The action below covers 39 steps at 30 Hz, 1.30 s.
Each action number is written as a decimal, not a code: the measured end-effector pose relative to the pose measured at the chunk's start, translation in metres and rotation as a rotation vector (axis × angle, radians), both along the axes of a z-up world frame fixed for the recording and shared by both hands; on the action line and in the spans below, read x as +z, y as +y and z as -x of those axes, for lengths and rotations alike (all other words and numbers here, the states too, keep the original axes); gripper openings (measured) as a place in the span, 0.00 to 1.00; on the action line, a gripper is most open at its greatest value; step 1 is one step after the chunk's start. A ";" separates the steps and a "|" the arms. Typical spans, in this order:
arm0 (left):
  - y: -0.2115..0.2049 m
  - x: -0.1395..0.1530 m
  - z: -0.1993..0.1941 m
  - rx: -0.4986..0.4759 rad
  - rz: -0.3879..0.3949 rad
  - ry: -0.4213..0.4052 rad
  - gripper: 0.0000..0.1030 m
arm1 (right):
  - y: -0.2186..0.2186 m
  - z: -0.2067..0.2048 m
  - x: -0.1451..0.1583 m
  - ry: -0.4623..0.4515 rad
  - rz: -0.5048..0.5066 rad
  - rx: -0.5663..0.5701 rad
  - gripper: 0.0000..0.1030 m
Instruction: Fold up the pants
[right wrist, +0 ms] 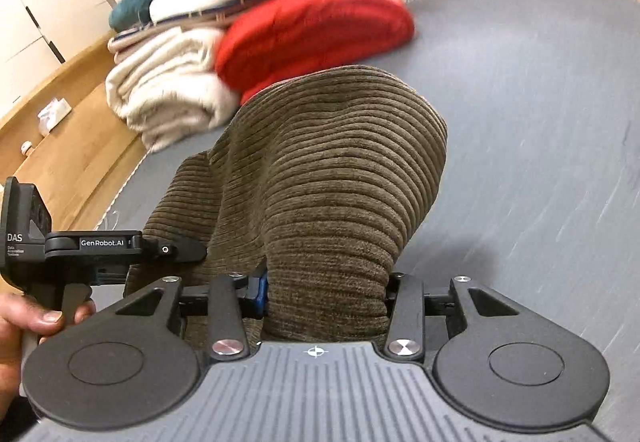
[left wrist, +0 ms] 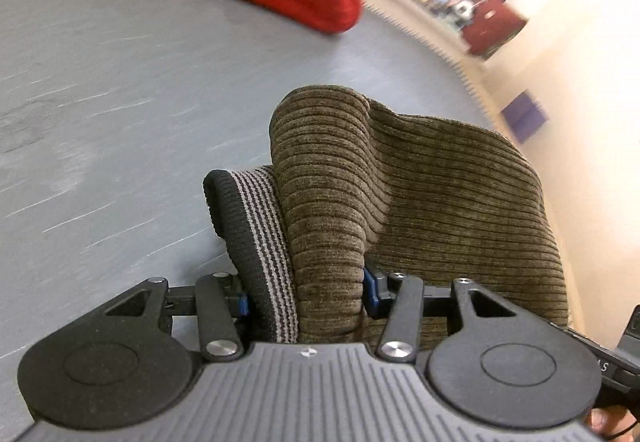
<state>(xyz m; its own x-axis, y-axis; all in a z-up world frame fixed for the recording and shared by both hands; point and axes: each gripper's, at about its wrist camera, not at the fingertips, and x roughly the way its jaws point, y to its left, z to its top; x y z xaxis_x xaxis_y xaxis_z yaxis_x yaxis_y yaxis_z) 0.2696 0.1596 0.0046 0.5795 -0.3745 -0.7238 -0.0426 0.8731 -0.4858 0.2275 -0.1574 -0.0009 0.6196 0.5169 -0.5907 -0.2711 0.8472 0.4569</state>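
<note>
While each gripper, left (left wrist: 306,294) and right (right wrist: 326,292), clamps the pants (right wrist: 332,178), red clothing (right wrist: 316,30) lies ahead.

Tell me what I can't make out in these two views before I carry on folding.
- Left wrist view: the left hand-held gripper fingertips are buried in the olive-brown ribbed corduroy pants.
- Right wrist view: the right hand-held gripper fingertips are buried in the same fabric.
- Both views: how much of the pants is folded; bunched cloth hides it.
- Red folded knit garment: motion-blurred.
</note>
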 end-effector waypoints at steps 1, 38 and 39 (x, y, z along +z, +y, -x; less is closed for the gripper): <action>-0.007 0.003 -0.006 -0.006 0.016 -0.014 0.53 | -0.007 -0.007 0.007 -0.012 0.010 0.001 0.42; -0.129 -0.056 0.069 -0.373 -0.644 0.161 0.62 | -0.073 -0.034 -0.065 0.265 0.373 -0.165 0.60; -0.130 -0.038 0.078 -0.366 -0.687 0.101 0.70 | -0.074 -0.027 -0.056 0.223 0.363 -0.189 0.60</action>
<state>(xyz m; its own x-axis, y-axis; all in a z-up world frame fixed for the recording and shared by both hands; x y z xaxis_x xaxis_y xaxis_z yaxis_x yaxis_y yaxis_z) 0.1912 0.0297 -0.0332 0.4250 0.0221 -0.9049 0.2904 0.9435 0.1594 0.2543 -0.2319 -0.0569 0.5202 0.1420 -0.8422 -0.0250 0.9882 0.1512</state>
